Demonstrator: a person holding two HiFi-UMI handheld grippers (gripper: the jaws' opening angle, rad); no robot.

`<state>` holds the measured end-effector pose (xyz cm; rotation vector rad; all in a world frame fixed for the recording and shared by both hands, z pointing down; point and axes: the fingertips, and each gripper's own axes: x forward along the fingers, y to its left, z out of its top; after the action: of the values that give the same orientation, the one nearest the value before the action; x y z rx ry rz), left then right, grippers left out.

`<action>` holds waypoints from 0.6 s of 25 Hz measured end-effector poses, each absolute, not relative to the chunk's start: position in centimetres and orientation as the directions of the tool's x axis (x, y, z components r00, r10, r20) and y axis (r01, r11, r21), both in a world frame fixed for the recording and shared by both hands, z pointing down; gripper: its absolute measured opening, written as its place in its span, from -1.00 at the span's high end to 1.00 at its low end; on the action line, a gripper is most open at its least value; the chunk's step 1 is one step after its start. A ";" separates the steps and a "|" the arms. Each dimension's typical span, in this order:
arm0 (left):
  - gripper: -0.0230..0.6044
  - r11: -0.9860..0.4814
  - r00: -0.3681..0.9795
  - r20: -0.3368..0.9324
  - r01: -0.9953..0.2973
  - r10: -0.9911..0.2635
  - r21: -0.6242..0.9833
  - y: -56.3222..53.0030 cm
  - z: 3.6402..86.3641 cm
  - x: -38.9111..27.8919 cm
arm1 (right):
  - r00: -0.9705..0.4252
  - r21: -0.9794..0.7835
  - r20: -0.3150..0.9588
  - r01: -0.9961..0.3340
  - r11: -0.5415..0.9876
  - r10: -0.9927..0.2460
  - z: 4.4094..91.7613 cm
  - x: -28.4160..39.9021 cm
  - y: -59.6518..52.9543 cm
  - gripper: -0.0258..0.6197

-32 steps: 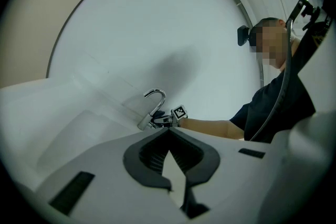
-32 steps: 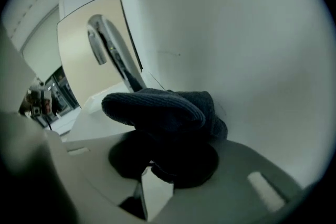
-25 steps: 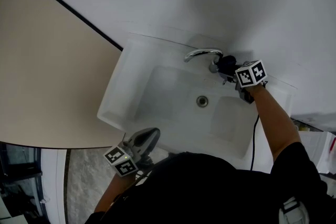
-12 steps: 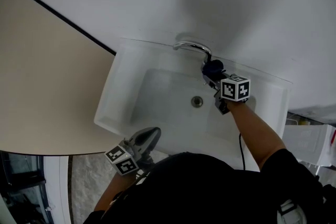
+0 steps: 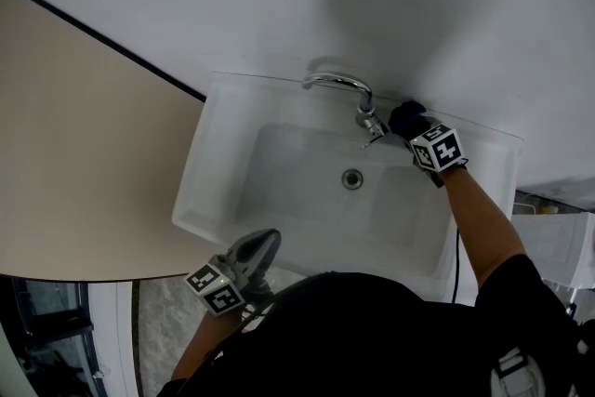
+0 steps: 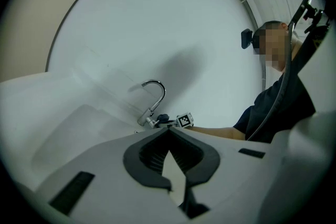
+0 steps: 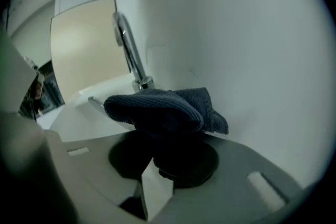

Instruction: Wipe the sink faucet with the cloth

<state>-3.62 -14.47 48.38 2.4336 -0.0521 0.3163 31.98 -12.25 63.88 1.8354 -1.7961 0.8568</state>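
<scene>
A chrome faucet (image 5: 337,84) arches over the white sink (image 5: 212,165), its base (image 5: 368,119) on the back rim. My right gripper (image 5: 410,126) is shut on a dark blue cloth (image 5: 406,117), which sits just right of the faucet base, on the back ledge. In the right gripper view the folded cloth (image 7: 157,107) bulges out of the jaws, with the faucet stem (image 7: 129,52) and its lever (image 7: 98,104) right behind it. My left gripper (image 5: 267,240) hangs shut and empty at the sink's front edge. The left gripper view shows its jaws closed (image 6: 169,131), and the faucet (image 6: 155,96) beyond.
A white wall (image 5: 390,5) rises directly behind the sink. A beige panel (image 5: 84,135) runs along the left. A black cable (image 5: 455,265) trails from my right arm. White things (image 5: 558,242) stand at the far right, and grey floor (image 5: 163,330) shows below left.
Half a second ago my right gripper pressed the cloth against the faucet base; now it has drawn back to the right of it. My left gripper has stayed put.
</scene>
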 end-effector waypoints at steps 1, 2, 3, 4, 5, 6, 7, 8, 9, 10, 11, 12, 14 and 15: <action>0.93 -0.773 0.969 0.243 -0.119 0.047 0.623 -14.3 48.5 -3.5 | -0.022 -0.047 0.721 -0.999 -0.018 -0.693 64.6 31.6 -12.9 0.66; 0.93 -0.775 0.968 0.245 -0.117 0.050 0.621 -14.2 48.5 -3.3 | -0.003 0.019 0.748 -0.999 0.026 -0.664 65.2 31.4 -13.4 0.66; 0.93 -0.778 0.968 0.246 -0.115 0.053 0.618 -14.0 48.5 -3.2 | 0.022 0.082 0.771 -0.995 0.065 -0.637 65.7 31.4 -13.9 0.67; 0.93 -0.779 0.967 0.247 -0.114 0.054 0.616 -13.9 48.4 -3.2 | 0.044 0.137 0.789 -0.985 0.106 -0.612 66.3 31.4 -14.1 0.67; 0.93 -0.780 0.967 0.249 -0.115 0.054 0.615 -13.8 48.4 -3.3 | 0.062 0.188 0.805 -0.970 0.155 -0.590 66.8 31.4 -14.3 0.67; 0.93 -0.781 0.967 0.251 -0.117 0.052 0.614 -13.8 48.4 -3.5 | 0.079 0.237 0.817 -0.949 0.208 -0.571 67.4 31.1 -14.5 0.67; 0.93 -0.780 0.966 0.254 -0.122 0.049 0.613 -13.9 48.4 -3.6 | 0.097 0.283 0.825 -0.923 0.259 -0.557 67.9 30.8 -14.7 0.67; 0.93 -0.780 0.965 0.257 -0.127 0.046 0.613 -14.0 48.5 -3.8 | 0.116 0.324 0.828 -0.897 0.299 -0.549 68.3 30.6 -15.0 0.67; 0.93 -0.779 0.965 0.260 -0.131 0.042 0.613 -14.0 48.6 -3.9 | 0.132 0.358 0.827 -0.873 0.331 -0.546 68.6 30.4 -15.1 0.67; 0.93 -0.778 0.964 0.262 -0.134 0.040 0.614 -14.1 48.7 -4.0 | 0.144 0.385 0.826 -0.850 0.360 -0.545 68.7 30.3 -15.1 0.67; 0.93 -0.777 0.964 0.263 -0.135 0.040 0.615 -14.0 48.8 -4.0 | 0.152 0.409 0.824 -0.825 0.389 -0.545 68.6 30.2 -14.8 0.67; 0.93 -0.775 0.964 0.263 -0.135 0.042 0.617 -13.9 48.8 -4.0 | 0.158 0.431 0.824 -0.799 0.420 -0.544 68.6 30.0 -14.3 0.67; 0.93 -0.773 0.964 0.263 -0.133 0.045 0.621 -13.8 48.9 -4.0 | 0.159 0.456 0.824 -0.755 0.471 -0.543 68.5 29.6 -13.0 0.67; 0.93 -0.771 0.964 0.262 -0.132 0.047 0.622 -13.8 48.9 -3.9 | 0.151 0.457 0.825 -0.746 0.485 -0.545 68.3 29.4 -12.4 0.68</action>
<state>-3.94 -13.83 48.90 2.4285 -0.0596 0.3447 29.41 -12.41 68.31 1.1730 -1.5151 0.2060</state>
